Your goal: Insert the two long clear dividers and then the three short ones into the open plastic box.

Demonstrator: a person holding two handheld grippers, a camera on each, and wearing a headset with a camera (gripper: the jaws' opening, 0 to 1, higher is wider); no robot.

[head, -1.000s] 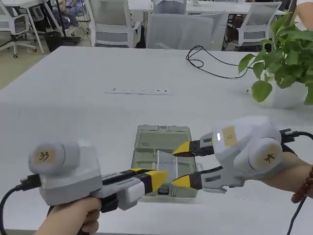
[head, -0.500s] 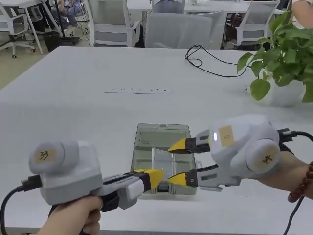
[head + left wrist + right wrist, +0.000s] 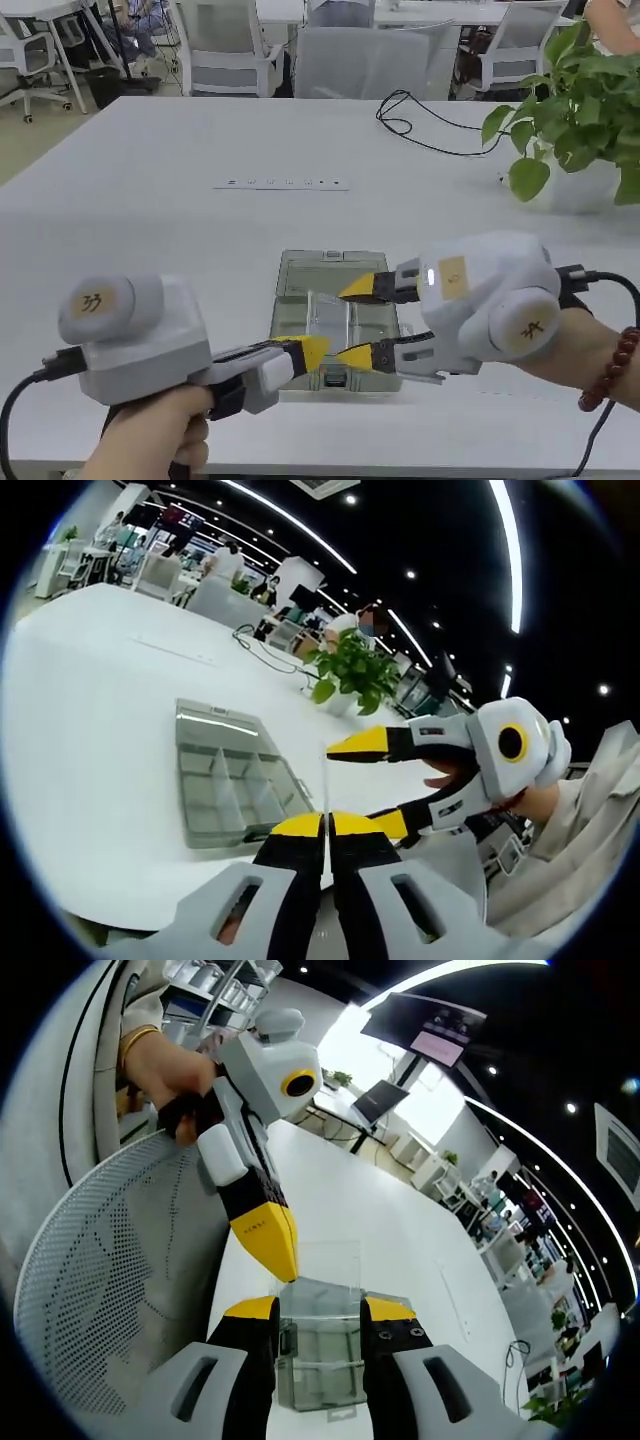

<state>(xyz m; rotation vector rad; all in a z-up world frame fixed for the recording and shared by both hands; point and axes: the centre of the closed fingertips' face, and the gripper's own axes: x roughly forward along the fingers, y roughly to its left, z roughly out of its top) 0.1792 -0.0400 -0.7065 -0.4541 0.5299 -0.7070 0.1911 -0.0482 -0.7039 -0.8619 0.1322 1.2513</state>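
The open clear plastic box (image 3: 300, 318) lies on the white table in front of me, lid folded back on its far side; partitions show inside it (image 3: 215, 780). My left gripper (image 3: 310, 352) is shut on a clear divider (image 3: 328, 318), held upright above the box's near right part. The divider is a thin edge-on line (image 3: 325, 780) in the left gripper view and a clear sheet (image 3: 325, 1265) in the right gripper view. My right gripper (image 3: 350, 322) is open, with one jaw on each side of the divider, its fingertips (image 3: 385, 1310) apart from the sheet.
A potted plant (image 3: 580, 100) stands at the table's right edge and a black cable (image 3: 420, 120) loops at the back. A thin clear strip (image 3: 285, 184) lies mid-table beyond the box. Office chairs (image 3: 360, 60) line the far side. A mesh chair back (image 3: 110, 1290) is beside me.
My right gripper has moved left, bringing its open jaws around the divider. The left gripper, with the divider, has stayed roughly in place above the box.
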